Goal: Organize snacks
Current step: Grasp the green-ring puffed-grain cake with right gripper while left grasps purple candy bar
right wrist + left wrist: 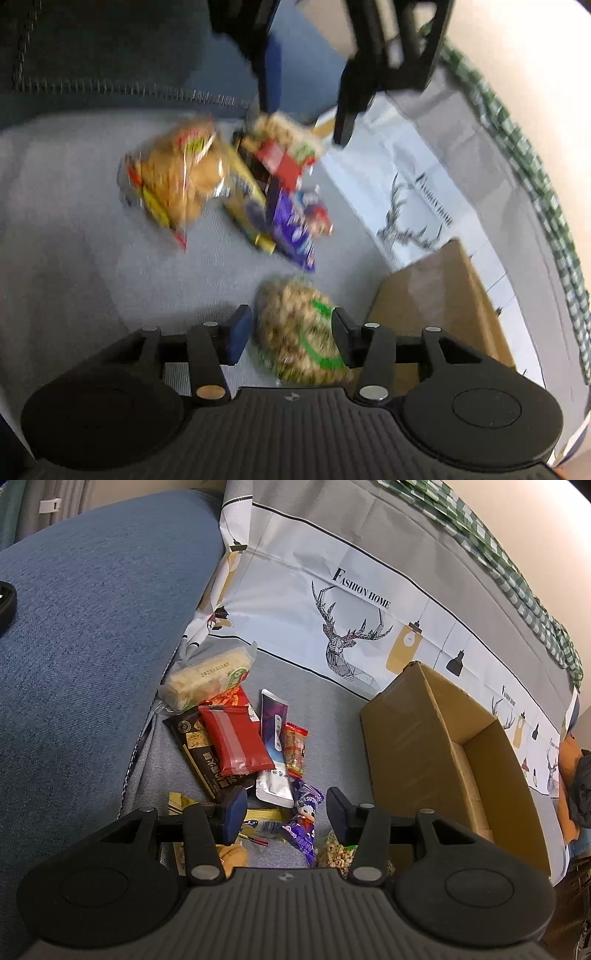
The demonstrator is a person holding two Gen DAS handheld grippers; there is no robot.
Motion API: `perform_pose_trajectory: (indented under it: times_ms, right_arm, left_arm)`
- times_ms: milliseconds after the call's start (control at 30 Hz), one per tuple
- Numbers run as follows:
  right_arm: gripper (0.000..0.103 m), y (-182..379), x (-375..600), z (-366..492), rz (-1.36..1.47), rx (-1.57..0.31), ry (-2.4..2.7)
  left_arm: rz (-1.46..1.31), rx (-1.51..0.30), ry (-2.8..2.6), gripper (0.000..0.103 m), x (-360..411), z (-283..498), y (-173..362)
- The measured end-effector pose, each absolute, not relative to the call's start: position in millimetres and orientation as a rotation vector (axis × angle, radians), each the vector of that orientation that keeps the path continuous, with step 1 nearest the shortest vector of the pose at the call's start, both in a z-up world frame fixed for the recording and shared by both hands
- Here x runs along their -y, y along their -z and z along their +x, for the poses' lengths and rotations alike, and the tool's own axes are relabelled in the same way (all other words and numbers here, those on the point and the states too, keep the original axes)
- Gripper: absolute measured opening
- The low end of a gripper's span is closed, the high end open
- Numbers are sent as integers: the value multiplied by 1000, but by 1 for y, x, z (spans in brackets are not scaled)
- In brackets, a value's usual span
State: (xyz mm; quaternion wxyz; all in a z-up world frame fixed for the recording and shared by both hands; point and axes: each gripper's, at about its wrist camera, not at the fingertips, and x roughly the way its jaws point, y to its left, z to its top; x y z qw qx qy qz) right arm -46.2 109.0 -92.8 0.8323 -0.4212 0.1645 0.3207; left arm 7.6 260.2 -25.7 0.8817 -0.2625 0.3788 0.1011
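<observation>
Grey fabric of a sofa seat (332,716) carries a heap of snack packets, with an open cardboard box (436,738) standing to their right against a printed cloth with a deer and the words "Fashion Home" (354,602). In the left wrist view the left gripper (286,814) hangs over the near end of the heap, its jaws apart with nothing pressed between them; a purple cartoon-printed packet (304,823) lies on the seat in the gap below them. Farther off sit a red packet (240,738) on top of a dark brown one (195,746), a small red-ended snack stick (294,749) to their right, and a long pale wafer pack (210,675) at the far left beside the blue cushion (92,627). The right wrist view is blurred. The right gripper (291,338) has its jaws apart, and a clear bag of pale puffed grains with green print (299,332) lies between them; whether the pads touch it cannot be told. Beyond it lie a bag of golden-brown pieces (173,177) to the left and the purple packet in the middle, with the box just to the right of the gripper
</observation>
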Motion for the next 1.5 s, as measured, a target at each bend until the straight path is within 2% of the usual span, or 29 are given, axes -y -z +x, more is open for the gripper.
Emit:
perform_pose_trajectory:
  times_ms: [67, 167, 300, 333, 900, 933, 1000, 1067, 1100, 1133, 1267, 1400, 1500]
  right_arm:
    - [43, 98, -109, -43, -901, -368, -671]
    - [22, 96, -108, -39, -876, -384, -695]
    - [9, 91, -108, -39, -848, -376, -724]
    - [0, 90, -108, -41, -847, -366, -730]
    - [0, 54, -98, -86, -694, -319, -1001]
    - [2, 52, -95, -88, -673, -331, -1013]
    - [18, 46, -90, -86, -601, -345, -1011]
    - [77, 39, -83, -77, -509, -345, -990]
    - [84, 37, -81, -72, -465, -352, -960]
    - [88, 37, -81, -62, -427, -384, -939]
    - [88, 52, -86, -24, -289, -615, -903]
    - [89, 67, -92, -11, -260, -716, -888]
    - [90, 72, -91, -3, -215, -786, -886]
  left_arm:
    - [-548, -788, -212, 53, -260, 8, 26]
    - [-550, -787, -212, 54, -260, 8, 26]
    - [-546, -789, -211, 54, -260, 8, 26]
    - [-546, -788, -211, 54, -260, 8, 26]
    - [-550, -789, -211, 54, -260, 7, 26]
    - [-552, -789, -211, 54, -260, 7, 26]
    - [-553, -788, -208, 54, -260, 8, 26]
    - [-547, -793, -204, 54, -258, 9, 26]
    - [-543, -795, -202, 54, -257, 11, 27]
    - [-538, -799, -199, 54, -255, 12, 27]
    - [-516, -820, -185, 54, -251, 19, 31]
    - [-479, -853, -152, 55, -245, 31, 37]
    - [-414, -877, -118, 61, -237, 44, 41]
